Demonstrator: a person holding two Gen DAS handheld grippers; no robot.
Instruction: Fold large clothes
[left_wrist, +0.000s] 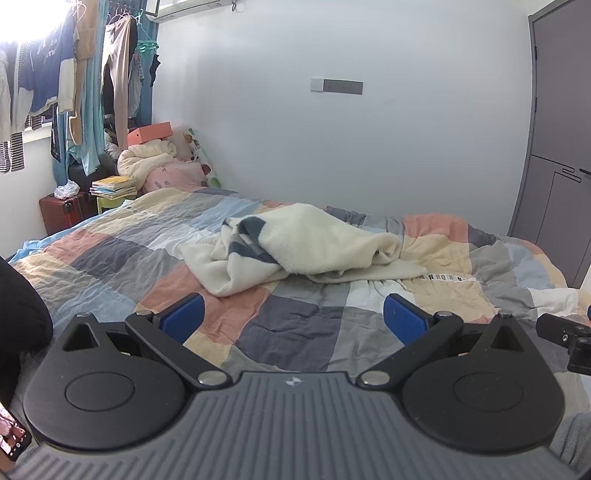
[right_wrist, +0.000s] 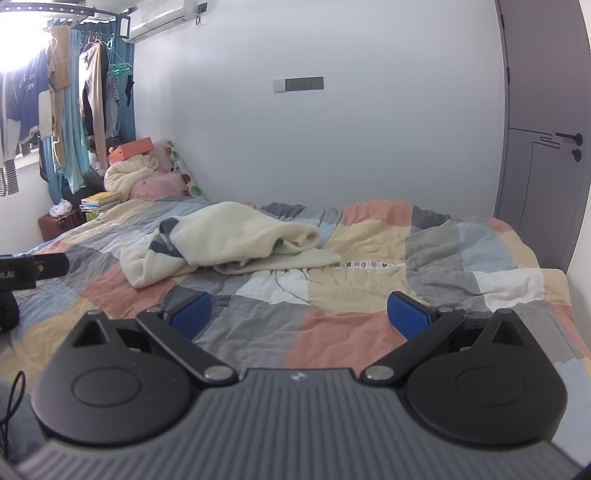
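1. Nearest, the left gripper (left_wrist: 293, 319) hovers above the near part of the bed's patchwork quilt (left_wrist: 295, 332), its jaws spread wide; the blue pads (left_wrist: 183, 317) stand far apart with only bare quilt between them, holding and touching nothing.
2. The right gripper (right_wrist: 301, 315) sits likewise over the near part of the quilt (right_wrist: 343, 332), jaws fully apart, its blue pads (right_wrist: 408, 317) empty and clear of any cloth.
3. Each gripper shows at the edge of the other's view: the right one as a black body at the right edge of the left wrist view, the left one as a black body at the left edge of the right wrist view.
4. Further in, around the middle of the bed, the cream fleece garment (left_wrist: 306, 247) with dark grey-blue patches lies in a crumpled heap, one flat layer spread beneath a rumpled fold. It is well apart from both grippers.
5. Just beside the garment's near right edge, a white strip with dark letters (right_wrist: 364, 265) lies on the quilt.
6. At the far left corner of the bed sit a rolled cream blanket (left_wrist: 147, 158) and a pink pillow (left_wrist: 173, 177), against the wall.
7. Beyond, clothes (left_wrist: 48, 74) hang by the bright window.
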